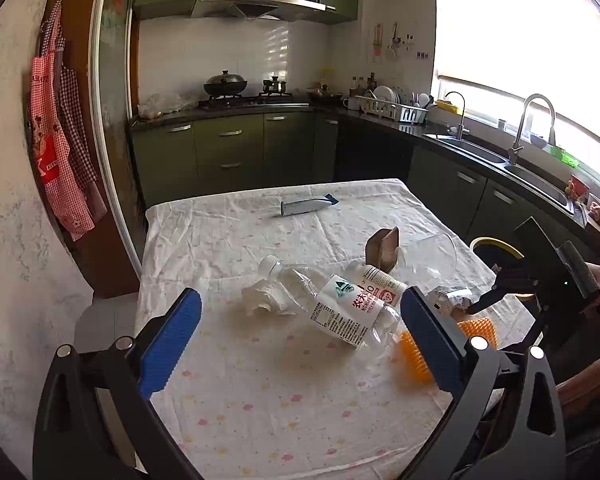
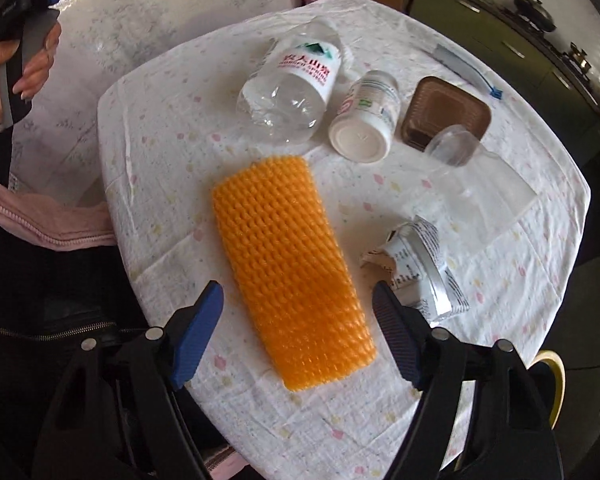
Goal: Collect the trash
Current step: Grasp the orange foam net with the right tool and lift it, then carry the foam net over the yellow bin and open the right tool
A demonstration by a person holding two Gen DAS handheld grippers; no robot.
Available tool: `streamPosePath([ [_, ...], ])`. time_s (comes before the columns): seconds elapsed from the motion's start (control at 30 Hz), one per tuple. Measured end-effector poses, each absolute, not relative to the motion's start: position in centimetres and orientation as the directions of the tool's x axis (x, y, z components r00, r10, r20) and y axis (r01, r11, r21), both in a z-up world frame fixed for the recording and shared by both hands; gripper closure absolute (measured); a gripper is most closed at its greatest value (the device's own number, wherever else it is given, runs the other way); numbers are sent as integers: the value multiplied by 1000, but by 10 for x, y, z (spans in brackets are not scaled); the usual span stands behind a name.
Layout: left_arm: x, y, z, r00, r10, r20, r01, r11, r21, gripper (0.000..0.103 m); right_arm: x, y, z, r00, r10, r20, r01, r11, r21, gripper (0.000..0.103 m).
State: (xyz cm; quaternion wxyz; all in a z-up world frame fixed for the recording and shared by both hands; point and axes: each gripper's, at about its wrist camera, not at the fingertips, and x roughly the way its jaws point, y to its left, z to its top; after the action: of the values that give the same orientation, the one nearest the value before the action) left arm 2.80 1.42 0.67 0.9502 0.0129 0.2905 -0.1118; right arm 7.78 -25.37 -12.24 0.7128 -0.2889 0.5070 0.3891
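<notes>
Trash lies on a table with a white flowered cloth (image 2: 148,128). An orange foam net (image 2: 288,264) lies flat near the edge. My right gripper (image 2: 298,312) points down over its near end, open, one blue pad on each side and neither touching it. To the right of the net is a crumpled printed wrapper (image 2: 416,264). Farther off lie a clear water bottle (image 2: 288,96), a white jar (image 2: 364,120), a brown tray (image 2: 448,112) and a clear cup (image 2: 454,146). My left gripper (image 1: 300,320) hovers open and empty short of the bottle (image 1: 332,308) and a crumpled tissue (image 1: 264,300).
A silver tube wrapper (image 1: 306,206) lies at the table's far end. A yellow-rimmed bin (image 1: 496,246) stands on the floor beside the table's right edge. Kitchen cabinets, a stove and a sink line the walls behind. A person's hand (image 2: 16,68) holds the left gripper's handle.
</notes>
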Motion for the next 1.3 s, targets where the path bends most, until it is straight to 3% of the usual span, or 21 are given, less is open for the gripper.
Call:
streamPosePath([
  [0.17,30,7,1,795,-210,-569,236,971,-29,5,82,-246,-136,153,214,-965,-870,492,-29,31],
  [0.2,31,6,0,793,-209,-572,238,971,-26,5,83,-246,-138,148,208,-967,-870,492,-27,33],
  [0.23,31,6,-1,792,-208,-574,238,971,-24,5,85,-246,-139,135,211,-968,-869,495,-14,42],
  [0.37,34,5,-4,786,-208,-583,237,971,-28,5,86,-250,-136,137,228,-964,-863,505,-3,51],
  [0.53,36,4,-7,782,-209,-587,236,971,-31,5,85,-259,-117,170,306,-937,-839,543,25,89],
  [0.73,36,1,-7,782,-208,-588,238,971,-28,5,77,-270,-90,189,392,-900,-805,587,87,90],
  [0.97,35,-4,-9,778,-215,-591,252,968,-21,5,76,-319,-61,318,376,-870,-691,720,59,90],
  [1.17,36,-11,-10,769,-228,-597,272,962,-16,5,97,-418,-49,477,177,-861,-405,914,-37,89],
  [1.3,36,-17,-10,766,-234,-598,285,958,-10,5,119,-488,-65,488,24,-873,-194,978,-82,89],
])
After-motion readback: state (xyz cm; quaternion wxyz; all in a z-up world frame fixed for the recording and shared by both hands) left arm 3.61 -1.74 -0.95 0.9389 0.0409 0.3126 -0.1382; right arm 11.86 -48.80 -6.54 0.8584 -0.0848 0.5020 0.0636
